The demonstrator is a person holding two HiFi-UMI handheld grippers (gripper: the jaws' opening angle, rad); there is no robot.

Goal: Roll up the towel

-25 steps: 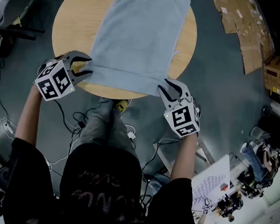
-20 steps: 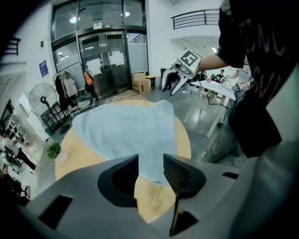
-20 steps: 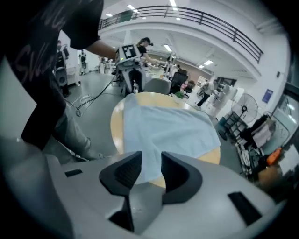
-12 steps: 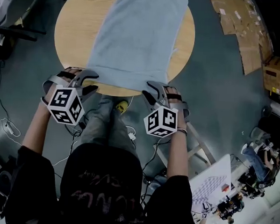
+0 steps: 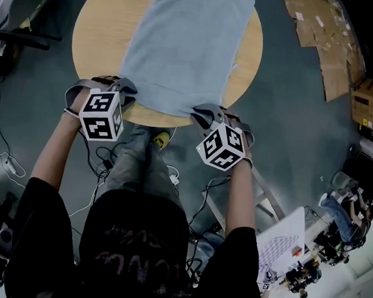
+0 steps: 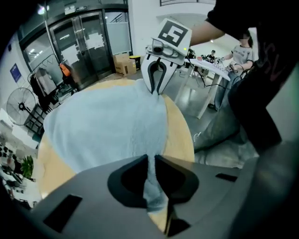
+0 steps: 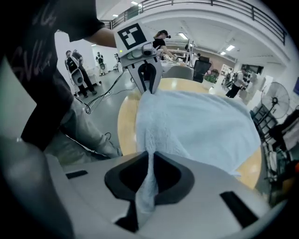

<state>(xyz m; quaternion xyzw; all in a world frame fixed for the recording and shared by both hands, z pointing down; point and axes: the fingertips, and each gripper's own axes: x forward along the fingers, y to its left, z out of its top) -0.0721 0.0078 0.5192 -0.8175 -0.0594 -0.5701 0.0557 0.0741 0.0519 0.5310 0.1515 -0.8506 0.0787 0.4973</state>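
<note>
Jaws just closed, the left gripper (image 6: 151, 158) and right gripper (image 7: 150, 156) each pinch a near corner of the pale-blue towel (image 5: 185, 45) on a round table (image 5: 99, 28); the person's shirt (image 5: 138, 236) lettering is illegible.

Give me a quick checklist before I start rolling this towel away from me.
1. Left gripper on the towel's near corner: ok, jaws just closed, cloth pinched between them.
2. Right gripper on the other near corner: ok, jaws just closed on cloth.
3. Near edge straight between the grippers: ok.
4. Towel flat on the round wooden table: ok, no big folds.
5. Far end fully on the table: cannot tell.
</note>
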